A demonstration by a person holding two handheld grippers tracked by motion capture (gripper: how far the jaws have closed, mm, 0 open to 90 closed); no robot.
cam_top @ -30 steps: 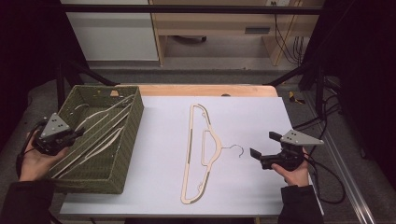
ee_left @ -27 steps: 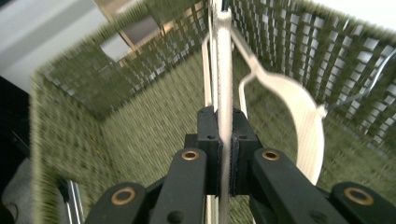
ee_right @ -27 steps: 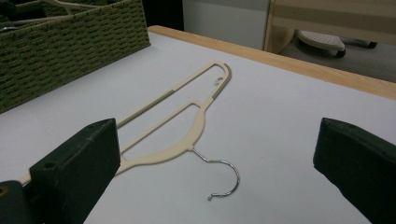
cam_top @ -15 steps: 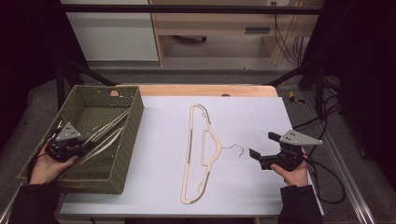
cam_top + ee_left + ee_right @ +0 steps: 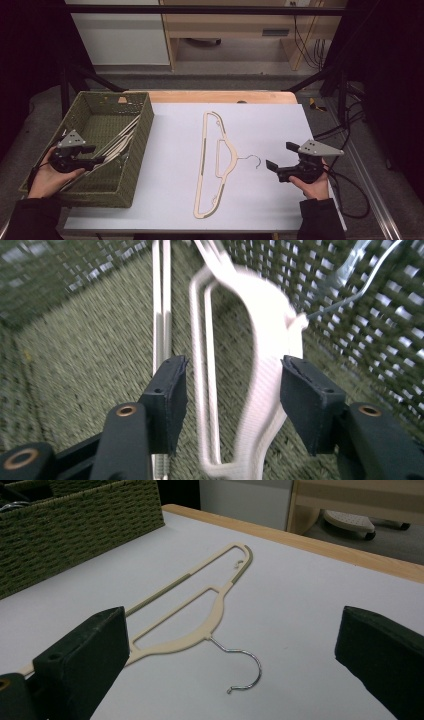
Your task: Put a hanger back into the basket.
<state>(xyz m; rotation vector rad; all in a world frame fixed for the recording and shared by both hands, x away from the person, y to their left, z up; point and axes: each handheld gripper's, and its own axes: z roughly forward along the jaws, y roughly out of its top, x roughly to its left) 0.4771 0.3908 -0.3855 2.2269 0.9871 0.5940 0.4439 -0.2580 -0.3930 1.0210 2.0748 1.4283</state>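
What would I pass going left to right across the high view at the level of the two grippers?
Left gripper, over the hangers in the basket → woven basket's right wall → beige hanger on the white table → its metal hook → right gripper, fingers open.

Olive woven basket (image 5: 136, 150) — cream hanger (image 5: 209, 165) — on white table (image 5: 280, 130).
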